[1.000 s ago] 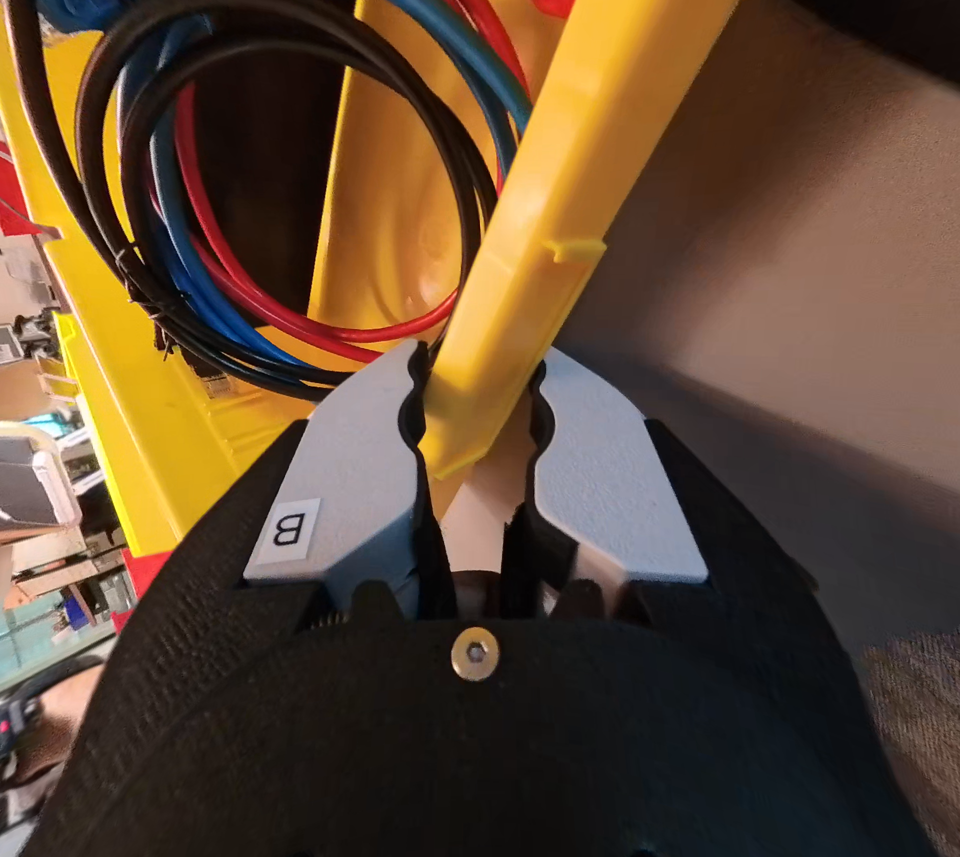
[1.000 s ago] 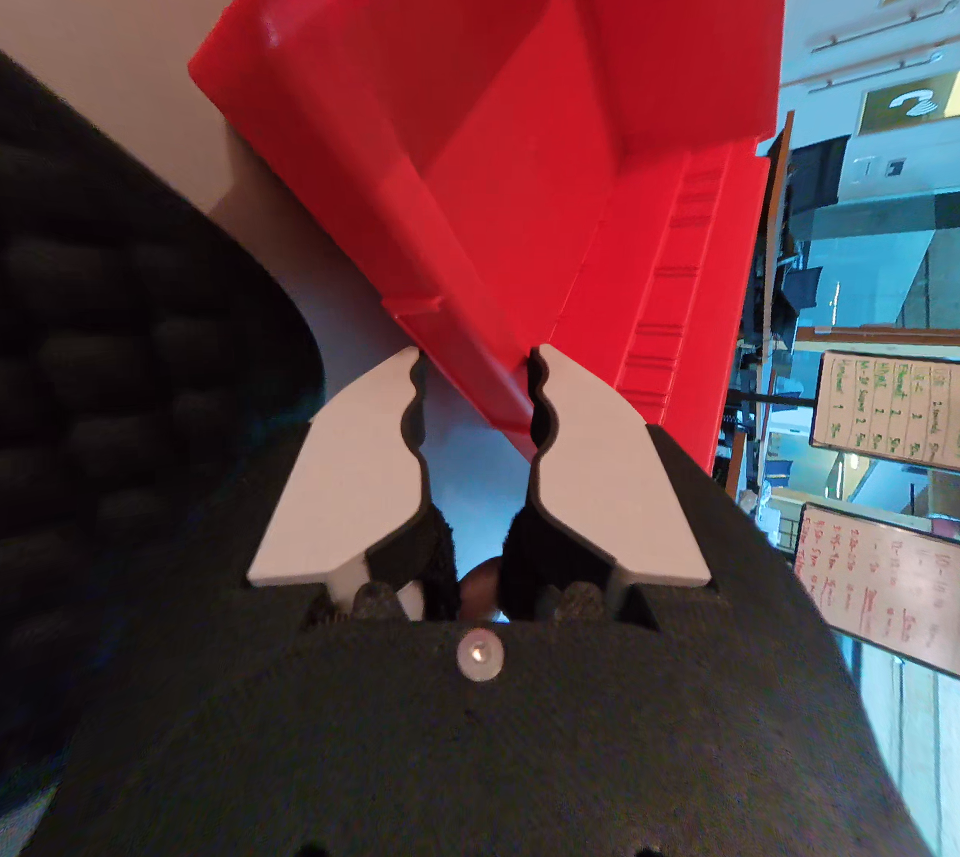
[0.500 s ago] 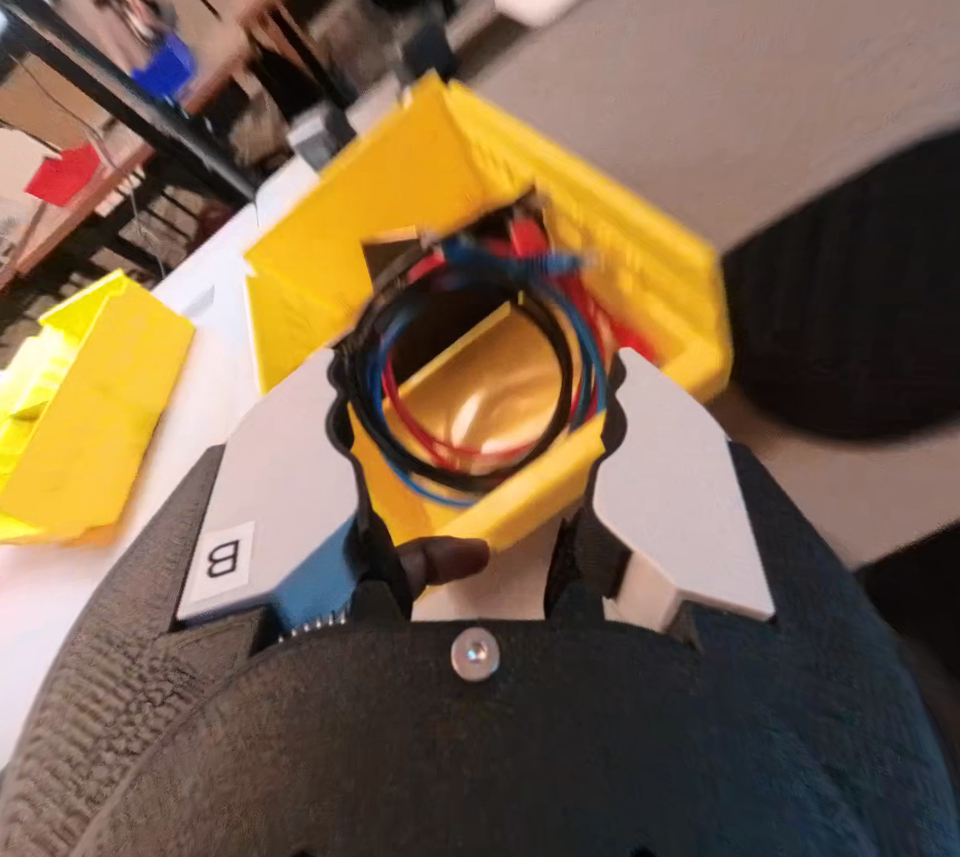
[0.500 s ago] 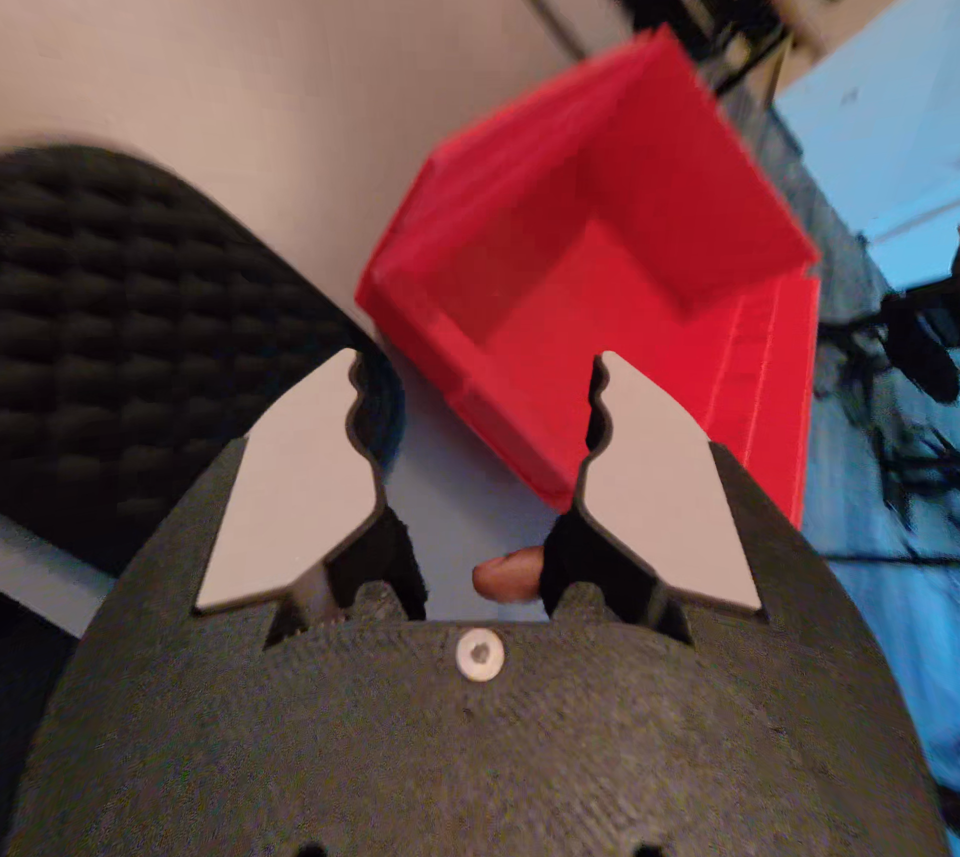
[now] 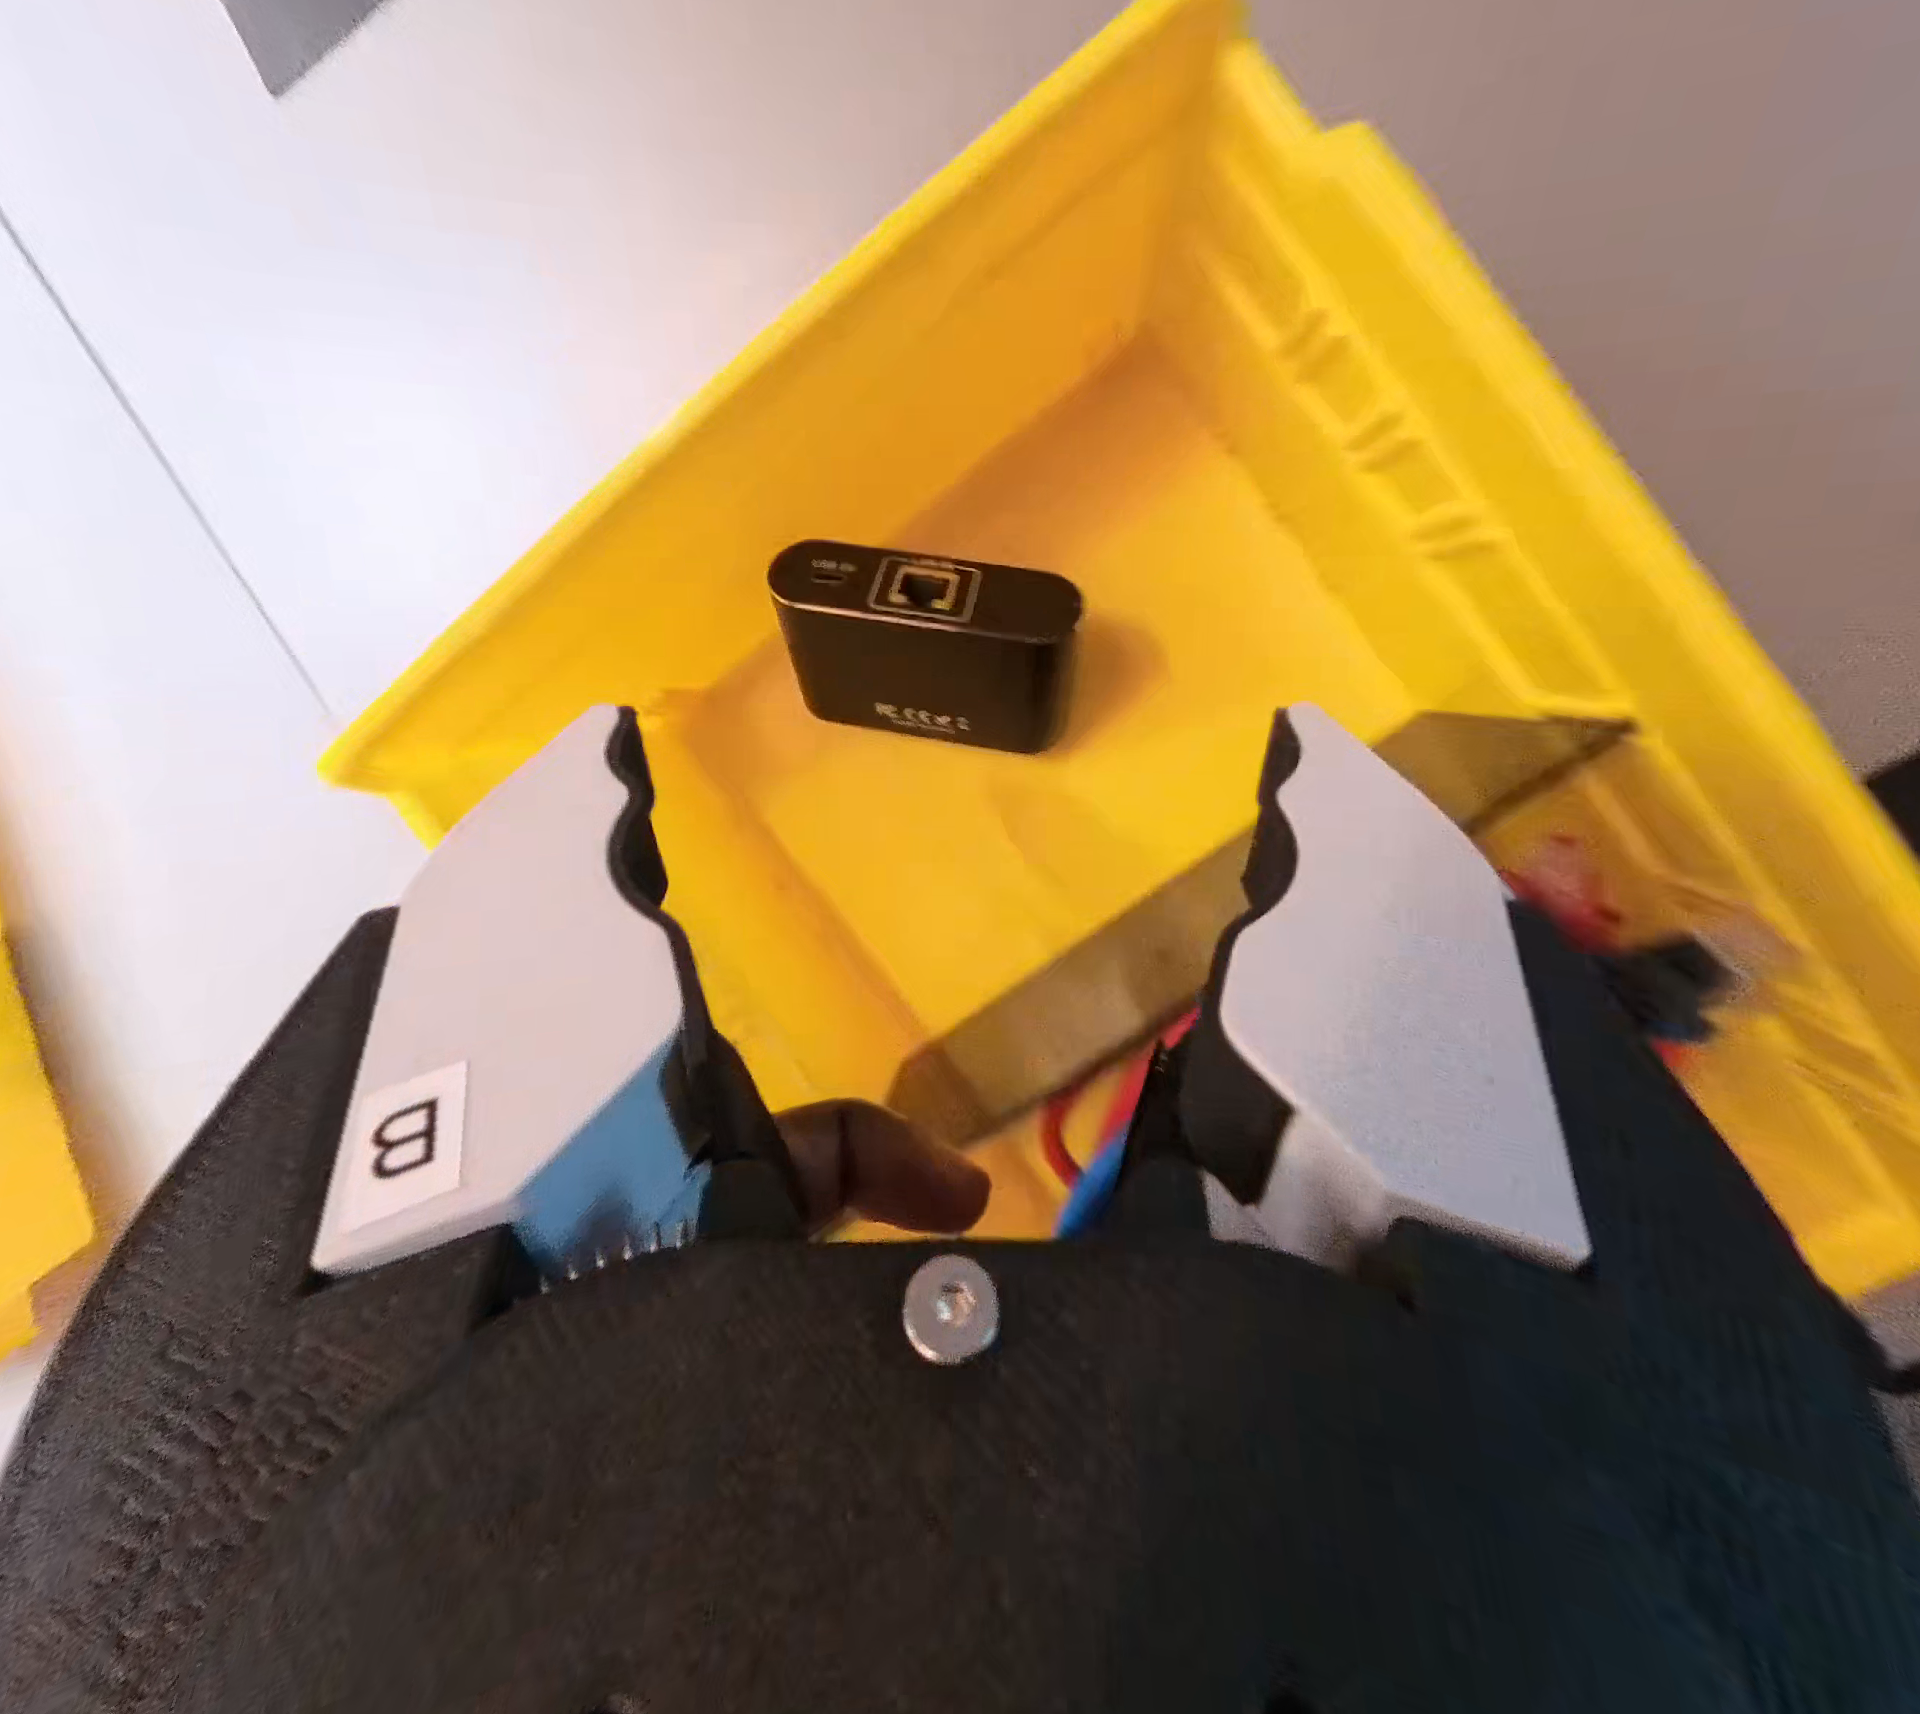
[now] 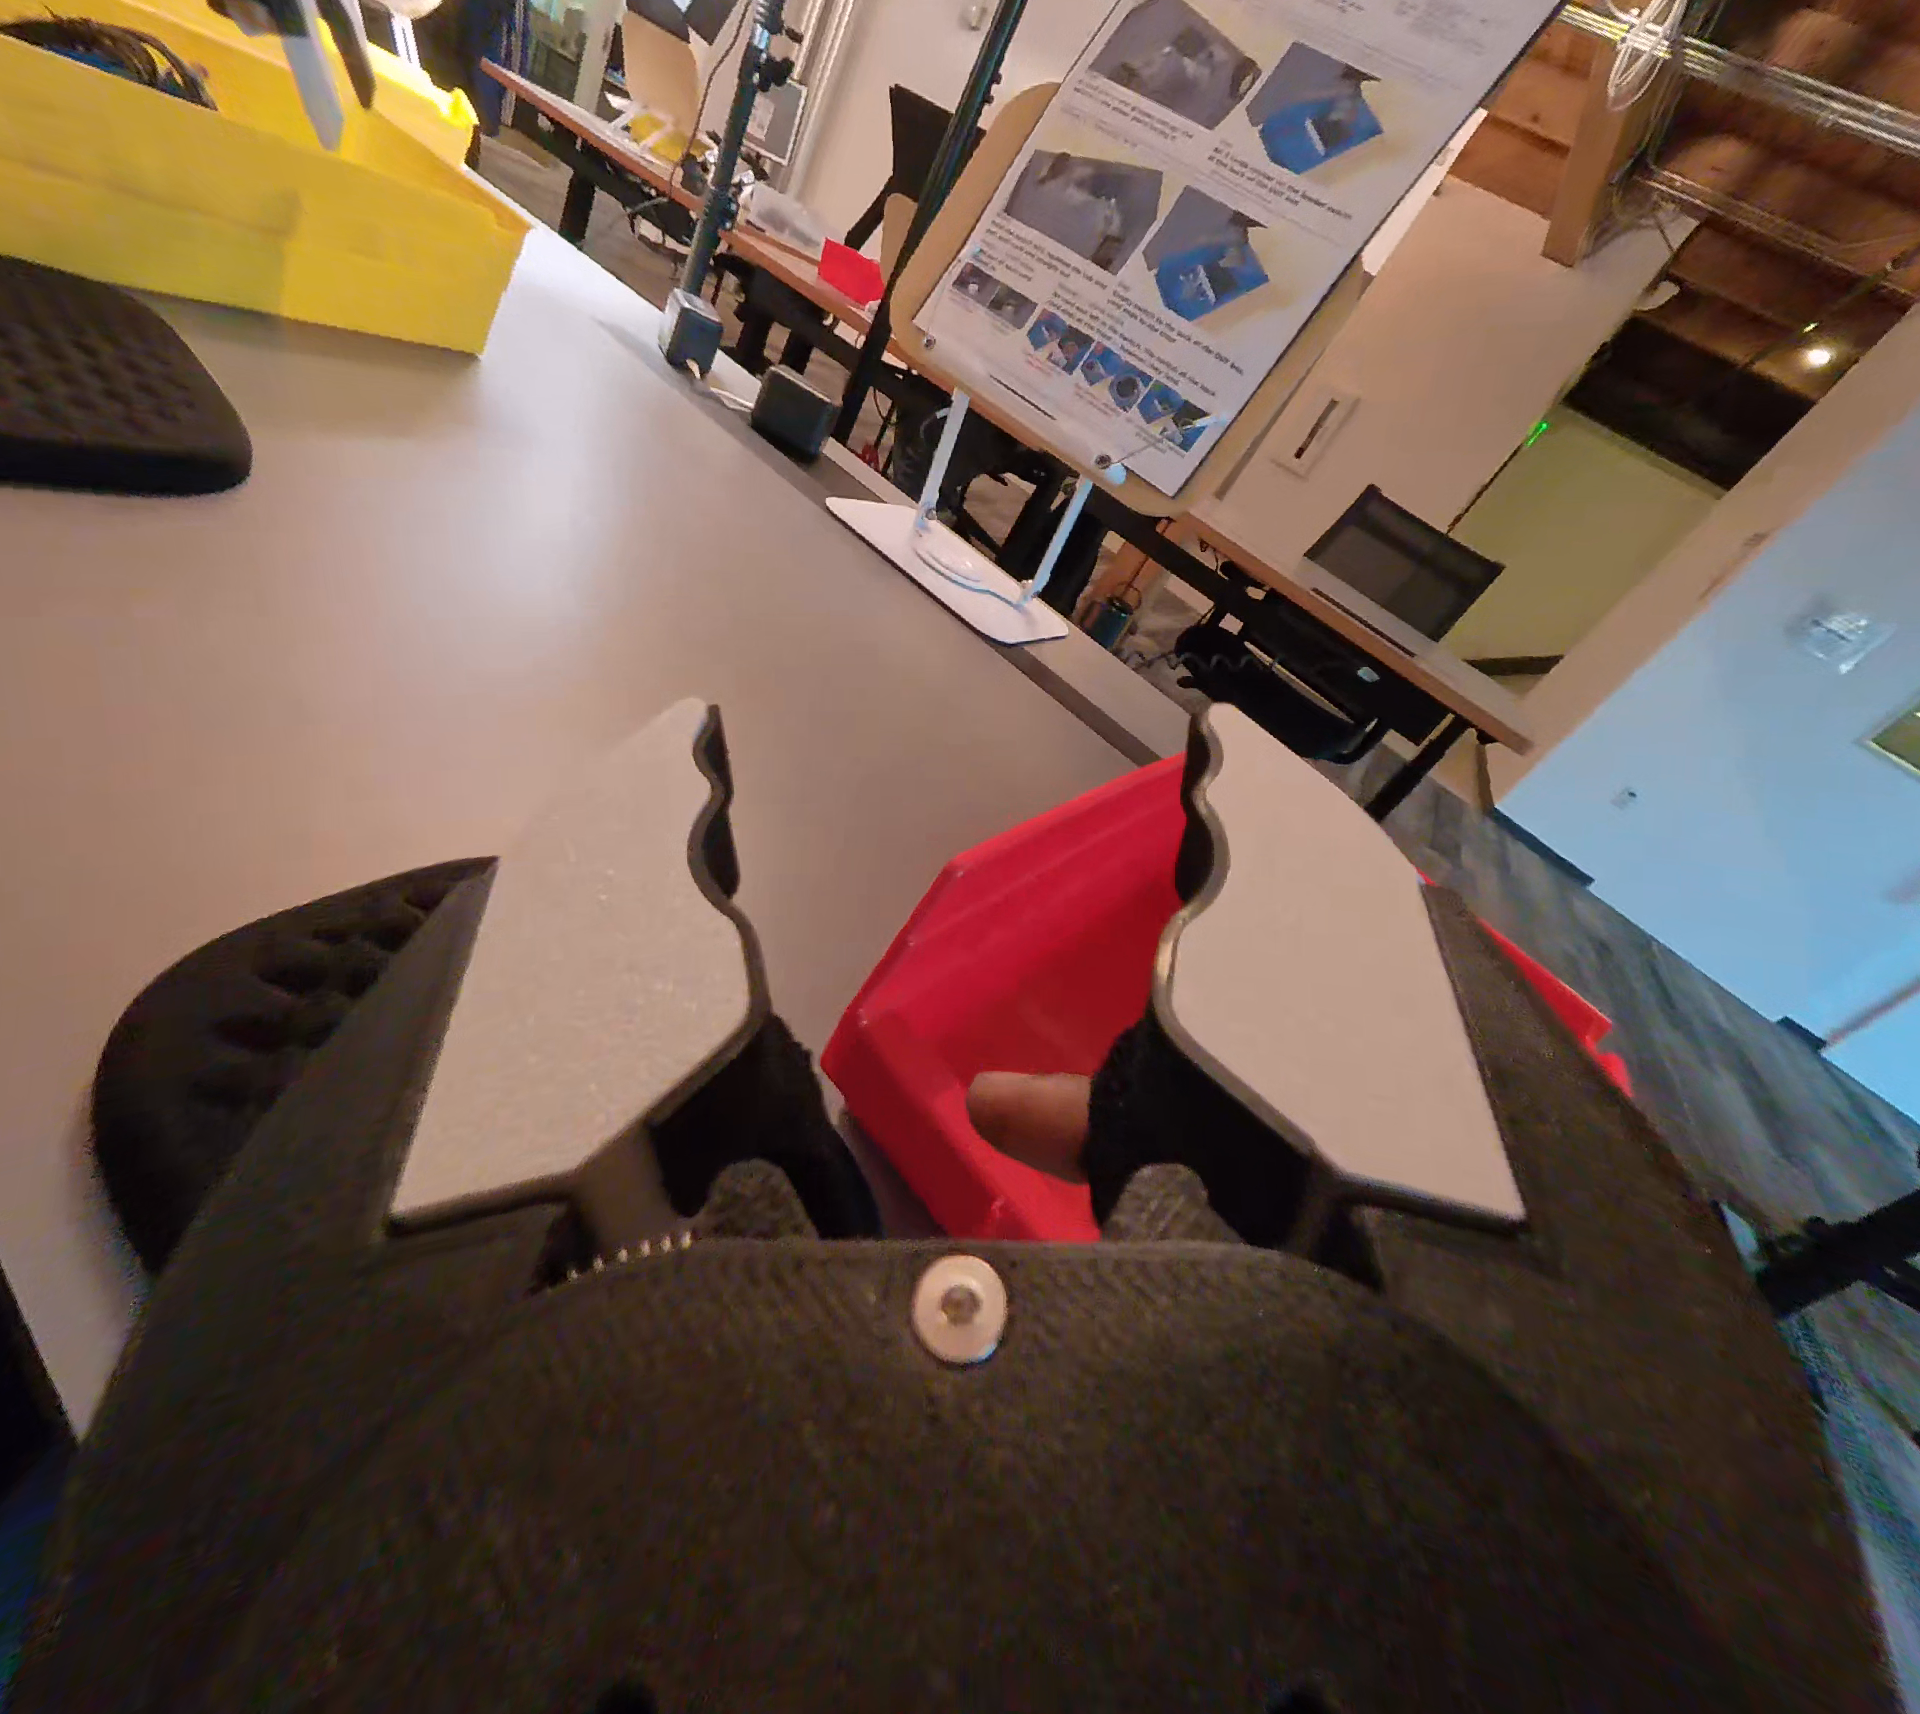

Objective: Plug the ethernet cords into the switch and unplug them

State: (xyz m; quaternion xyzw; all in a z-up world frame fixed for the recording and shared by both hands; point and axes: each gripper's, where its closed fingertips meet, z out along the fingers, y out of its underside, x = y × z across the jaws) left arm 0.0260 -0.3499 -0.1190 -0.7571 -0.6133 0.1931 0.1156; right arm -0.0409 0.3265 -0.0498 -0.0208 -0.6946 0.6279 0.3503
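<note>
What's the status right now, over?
Both claws open, empty: left claw over yellow bin, right claw over red bin. Switch in yellow bin, nothing plugged in. Cords behind divider, partly hidden.

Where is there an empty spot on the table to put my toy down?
Bare grey table lies between the black foam pad, the yellow bin and the sign stand's white base. It is crowded inside that bin: the black switch and cords.

Left gripper with jaws spread wide above a yellow bin, small black switch lying on the bin floor, port upward, red and blue cords beyond a divider.
</note>
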